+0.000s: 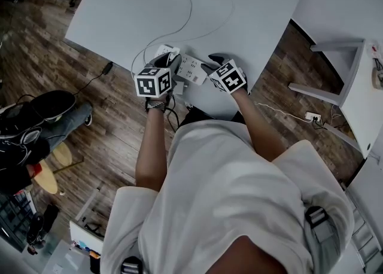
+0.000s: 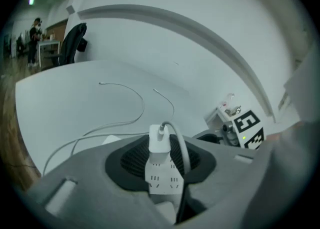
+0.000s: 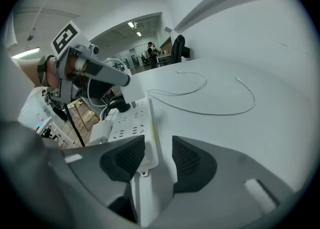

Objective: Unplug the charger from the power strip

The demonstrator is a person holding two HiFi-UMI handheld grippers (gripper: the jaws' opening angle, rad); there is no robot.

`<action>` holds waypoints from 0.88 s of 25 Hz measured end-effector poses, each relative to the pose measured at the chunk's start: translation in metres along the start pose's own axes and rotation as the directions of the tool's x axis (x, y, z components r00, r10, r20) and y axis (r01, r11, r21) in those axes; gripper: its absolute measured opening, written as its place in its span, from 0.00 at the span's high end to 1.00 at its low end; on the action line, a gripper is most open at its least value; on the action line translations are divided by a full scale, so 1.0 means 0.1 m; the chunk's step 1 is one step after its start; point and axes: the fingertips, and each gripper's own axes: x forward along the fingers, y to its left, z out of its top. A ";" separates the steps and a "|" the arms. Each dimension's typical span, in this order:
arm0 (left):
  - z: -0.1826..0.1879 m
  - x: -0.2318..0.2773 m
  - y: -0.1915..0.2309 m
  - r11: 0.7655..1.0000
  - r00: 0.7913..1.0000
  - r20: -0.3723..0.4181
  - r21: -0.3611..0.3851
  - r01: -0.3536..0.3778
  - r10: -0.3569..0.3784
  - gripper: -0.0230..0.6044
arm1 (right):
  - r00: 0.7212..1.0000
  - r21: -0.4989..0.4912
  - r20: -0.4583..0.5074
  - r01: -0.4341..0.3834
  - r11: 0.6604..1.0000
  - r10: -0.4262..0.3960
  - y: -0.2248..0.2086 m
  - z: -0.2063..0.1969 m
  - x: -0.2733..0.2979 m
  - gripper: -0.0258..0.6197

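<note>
A white power strip (image 1: 190, 68) lies near the front edge of the white table (image 1: 239, 3). My left gripper (image 1: 168, 59) is shut on the white charger (image 2: 159, 142), whose pads sit on either side of it. The charger stands upright over the strip's sockets (image 2: 162, 179), and in the right gripper view a metal pin shows under the charger (image 3: 132, 91), just above the strip (image 3: 136, 125). Its white cable (image 1: 189, 12) loops across the table. My right gripper (image 3: 152, 159) is open over the strip's near end, with a gap between the strip and the right pad (image 3: 192, 160).
A black plug (image 3: 121, 107) sits in the strip beside the charger, and a white adapter block (image 3: 101, 132) lies against the strip's side. A second white table (image 1: 359, 93) stands at the right, another strip (image 1: 313, 117) lies on the wooden floor, and a person's shoes (image 1: 36, 111) are at the left.
</note>
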 end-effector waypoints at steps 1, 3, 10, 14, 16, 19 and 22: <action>0.00 -0.01 0.00 0.999 0.999 0.006 -0.044 0.032 -0.032 0.75 | 1.000 -0.002 0.001 0.002 1.000 -0.002 0.00 0.00 0.00 0.69; -0.02 -0.01 -0.02 0.989 0.996 0.010 -0.114 0.093 -0.092 0.75 | 1.000 -0.002 0.003 0.007 1.000 -0.007 0.00 0.01 0.00 0.69; -0.19 0.14 -0.17 0.968 0.981 -0.040 -0.174 0.179 -0.188 0.75 | 1.000 0.005 0.018 0.024 1.000 -0.025 0.01 0.02 -0.01 0.69; -0.17 0.16 -0.14 0.990 0.991 -0.055 -0.085 0.114 -0.119 0.75 | 0.999 0.003 0.016 0.030 1.000 -0.030 0.02 0.01 -0.02 0.69; -0.13 0.16 -0.10 0.998 0.996 -0.064 -0.008 0.061 -0.061 0.74 | 0.999 0.005 0.017 0.031 1.000 -0.031 0.01 0.01 -0.02 0.69; -0.08 0.15 -0.05 0.998 0.997 -0.069 0.062 0.018 -0.014 0.74 | 0.999 0.006 0.017 0.034 0.999 -0.034 0.02 0.01 -0.03 0.69; -0.07 0.14 0.01 0.998 0.998 -0.065 0.067 -0.005 0.010 0.71 | 0.999 0.006 0.015 0.036 0.999 -0.036 0.02 0.01 -0.02 0.69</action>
